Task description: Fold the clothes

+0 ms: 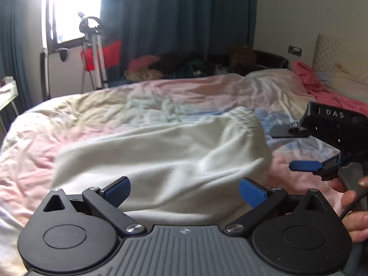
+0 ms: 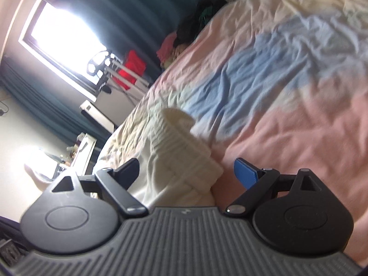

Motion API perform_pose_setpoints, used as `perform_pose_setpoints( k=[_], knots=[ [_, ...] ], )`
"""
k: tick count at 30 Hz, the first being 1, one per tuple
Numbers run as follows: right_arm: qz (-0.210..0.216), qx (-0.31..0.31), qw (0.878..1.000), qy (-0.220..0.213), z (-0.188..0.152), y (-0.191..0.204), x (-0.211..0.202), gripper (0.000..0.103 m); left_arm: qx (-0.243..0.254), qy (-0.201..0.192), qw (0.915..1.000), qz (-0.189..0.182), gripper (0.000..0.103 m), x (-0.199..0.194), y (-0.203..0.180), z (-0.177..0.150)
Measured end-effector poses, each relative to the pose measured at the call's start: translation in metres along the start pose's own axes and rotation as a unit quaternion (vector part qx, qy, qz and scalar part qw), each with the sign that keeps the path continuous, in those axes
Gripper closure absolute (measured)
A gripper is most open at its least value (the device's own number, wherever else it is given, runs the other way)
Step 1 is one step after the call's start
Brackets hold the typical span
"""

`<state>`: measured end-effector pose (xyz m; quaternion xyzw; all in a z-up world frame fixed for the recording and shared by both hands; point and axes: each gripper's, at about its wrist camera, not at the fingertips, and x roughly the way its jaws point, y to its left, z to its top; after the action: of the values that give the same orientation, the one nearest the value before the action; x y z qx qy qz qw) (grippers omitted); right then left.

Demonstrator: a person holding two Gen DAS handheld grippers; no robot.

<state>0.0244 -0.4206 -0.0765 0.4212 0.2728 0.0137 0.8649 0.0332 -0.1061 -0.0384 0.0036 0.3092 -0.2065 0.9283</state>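
Note:
A white garment with a ribbed elastic waistband lies on the pastel bed sheet. My left gripper is open just in front of the cloth, its blue pads on either side of the near edge without pinching it. My right gripper shows in the left wrist view at the right, held by a hand, beside the waistband end. In the tilted right wrist view, the right gripper is open with the waistband between its spread fingers, not clamped.
A pile of mixed clothes lies at the far edge of the bed. A pink blanket and a pillow are at the right. A tripod, a red item and a bright window with dark curtains stand behind.

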Motion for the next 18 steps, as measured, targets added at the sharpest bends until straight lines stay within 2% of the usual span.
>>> perform_pose_setpoints(
  k=[4, 7, 8, 9, 12, 15, 18],
  knots=[
    [-0.001, 0.022, 0.999, 0.027, -0.008, 0.003, 0.021, 0.012, -0.068, -0.023, 0.9974, -0.006, 0.003, -0.016, 0.044, -0.004],
    [0.017, 0.05, 0.998, 0.025, -0.012, 0.004, 0.032, 0.01, -0.118, -0.038, 0.9923, -0.007, 0.005, -0.027, 0.075, -0.006],
    [0.019, 0.057, 0.998, 0.023, -0.013, 0.005, 0.036, 0.01, -0.13, -0.038, 0.9908, 0.003, 0.005, -0.028, 0.083, -0.005],
    [0.004, 0.05, 0.999, 0.018, -0.013, 0.007, 0.039, 0.011, -0.14, -0.038, 0.9894, 0.01, 0.005, -0.029, 0.09, -0.005],
    [-0.033, 0.042, 0.999, 0.005, -0.017, 0.011, 0.05, 0.011, -0.157, -0.039, 0.9868, 0.015, 0.005, -0.032, 0.106, -0.01],
    [-0.047, 0.067, 0.997, 0.002, -0.022, 0.005, 0.063, 0.011, -0.149, -0.031, 0.9883, 0.012, 0.006, -0.032, 0.111, -0.016],
    [-0.057, 0.075, 0.996, 0.008, -0.028, 0.004, 0.075, 0.019, -0.127, -0.025, 0.9913, 0.026, 0.006, -0.028, 0.109, -0.018]
  ],
)
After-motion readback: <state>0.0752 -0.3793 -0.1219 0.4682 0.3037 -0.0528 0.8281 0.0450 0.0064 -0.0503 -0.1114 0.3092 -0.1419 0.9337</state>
